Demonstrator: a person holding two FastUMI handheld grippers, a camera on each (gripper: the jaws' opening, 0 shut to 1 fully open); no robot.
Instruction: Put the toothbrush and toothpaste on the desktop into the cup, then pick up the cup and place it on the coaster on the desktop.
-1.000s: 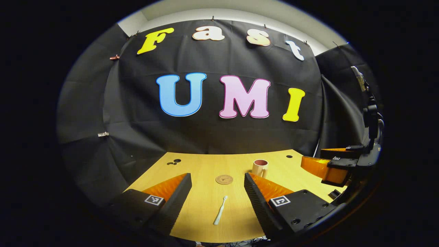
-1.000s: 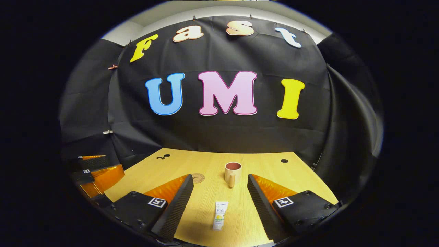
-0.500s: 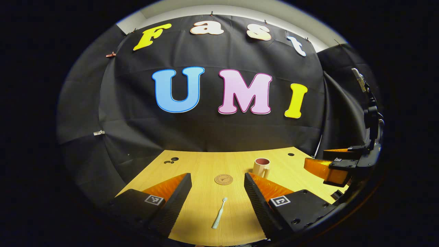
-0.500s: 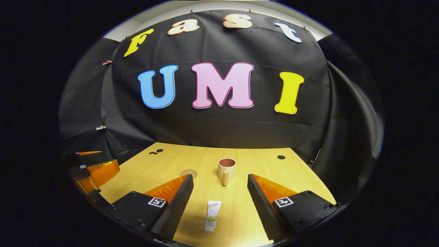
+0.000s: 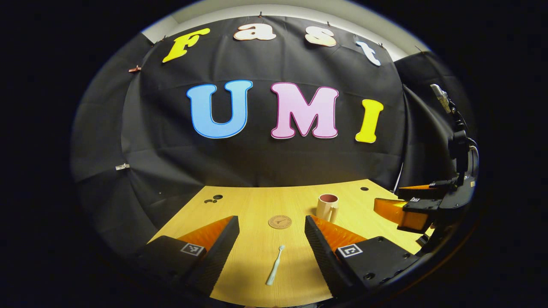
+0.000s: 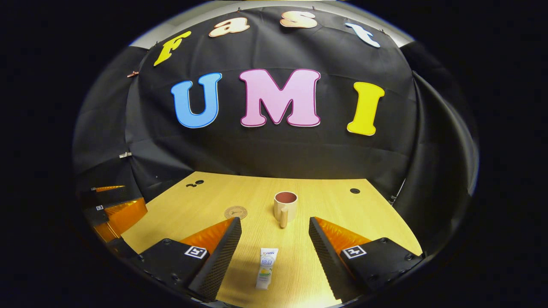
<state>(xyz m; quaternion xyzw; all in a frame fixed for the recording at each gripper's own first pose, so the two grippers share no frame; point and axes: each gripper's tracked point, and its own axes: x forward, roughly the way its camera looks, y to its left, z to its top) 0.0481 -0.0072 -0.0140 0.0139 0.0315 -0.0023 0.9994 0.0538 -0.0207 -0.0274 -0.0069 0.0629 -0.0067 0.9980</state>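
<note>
We are at the very start: nothing is in the cup yet. Our left hand-held gripper [image 5: 272,239] hangs over the near edge of the surface [image 5: 252,209] with its fingers spread wide, and the toothbrush [image 5: 274,265] lies flat between them, untouched, head pointing away from us. Our right hand-held gripper [image 6: 275,239] is also spread wide and holds nothing; the toothpaste [image 6: 266,268] lies flat on the surface between its fingers, not gripped. The cup [image 6: 285,206] stands upright and empty farther back, its handle turned toward us. The coaster [image 6: 236,212] lies bare to the left of the cup, apart from it. So everything remains: grasping the toothbrush and the toothpaste, dropping both into the cup, then carrying the cup over and setting it on the coaster.
</note>
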